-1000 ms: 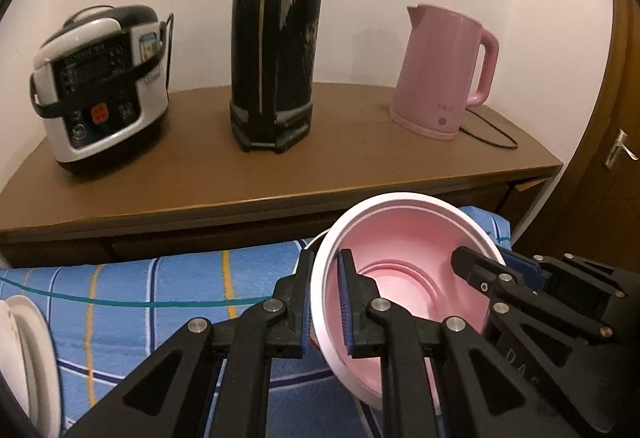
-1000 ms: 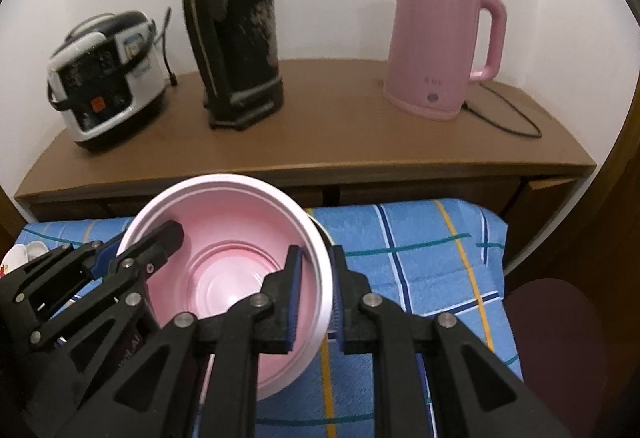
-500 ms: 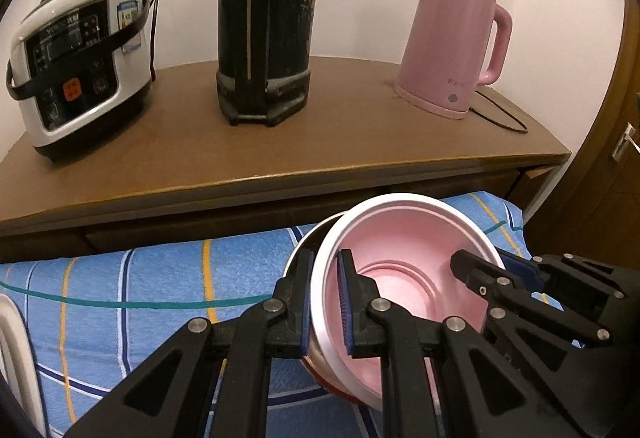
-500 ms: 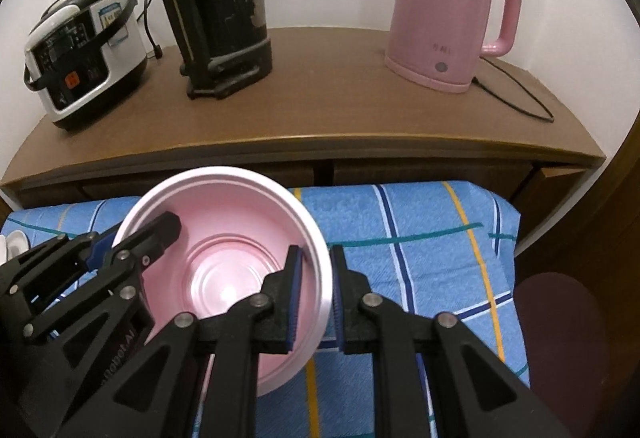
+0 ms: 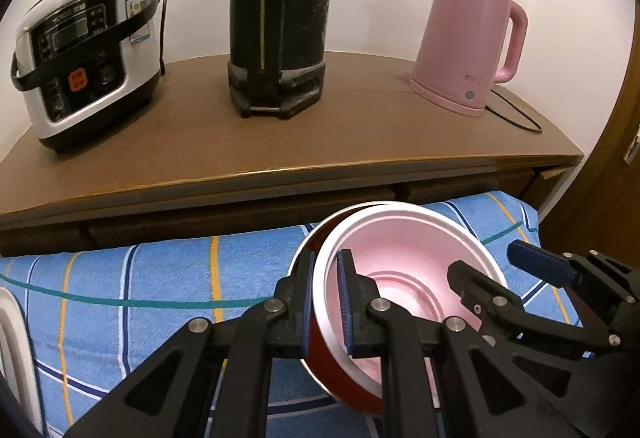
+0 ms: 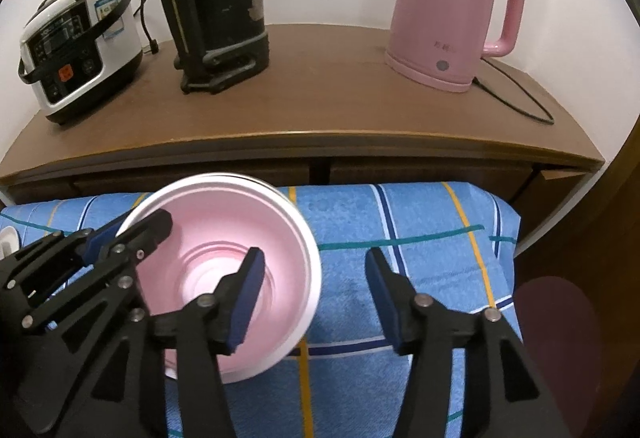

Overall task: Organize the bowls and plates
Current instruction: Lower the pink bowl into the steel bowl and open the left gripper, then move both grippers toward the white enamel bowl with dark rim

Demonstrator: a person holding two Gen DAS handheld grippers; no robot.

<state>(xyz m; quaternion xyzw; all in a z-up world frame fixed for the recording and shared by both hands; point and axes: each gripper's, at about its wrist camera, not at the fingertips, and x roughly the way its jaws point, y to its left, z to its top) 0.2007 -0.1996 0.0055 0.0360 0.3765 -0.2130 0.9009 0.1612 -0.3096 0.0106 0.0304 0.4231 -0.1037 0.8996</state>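
Observation:
A pink bowl (image 5: pixel 404 250) with a white rim sits nested in a dark red bowl (image 5: pixel 324 362) on the blue striped cloth (image 5: pixel 140 278). My left gripper (image 5: pixel 325 302) is shut on the pink bowl's left rim, one pad inside and one outside. My right gripper (image 6: pixel 316 298) has its jaws opening. The pink bowl's (image 6: pixel 240 230) right rim stands between its pads without touching either. One right finger (image 6: pixel 248 290) is inside the bowl, the other is over the cloth. In the right wrist view the left gripper (image 6: pixel 128 232) grips the far-left rim.
Behind the cloth a brown cabinet (image 5: pixel 280 133) carries a rice cooker (image 5: pixel 84 53), a tall black flask (image 5: pixel 280 17) and a pink kettle (image 5: pixel 468 41) with its cord. White plates (image 5: pixel 10 342) lie at the left edge. A dark red stool (image 6: pixel 556 322) stands at the right.
My right gripper has let go of the bowl's rim and spread its jaws. Both hands sank a little, and the pink bowl now rests in a red bowl.

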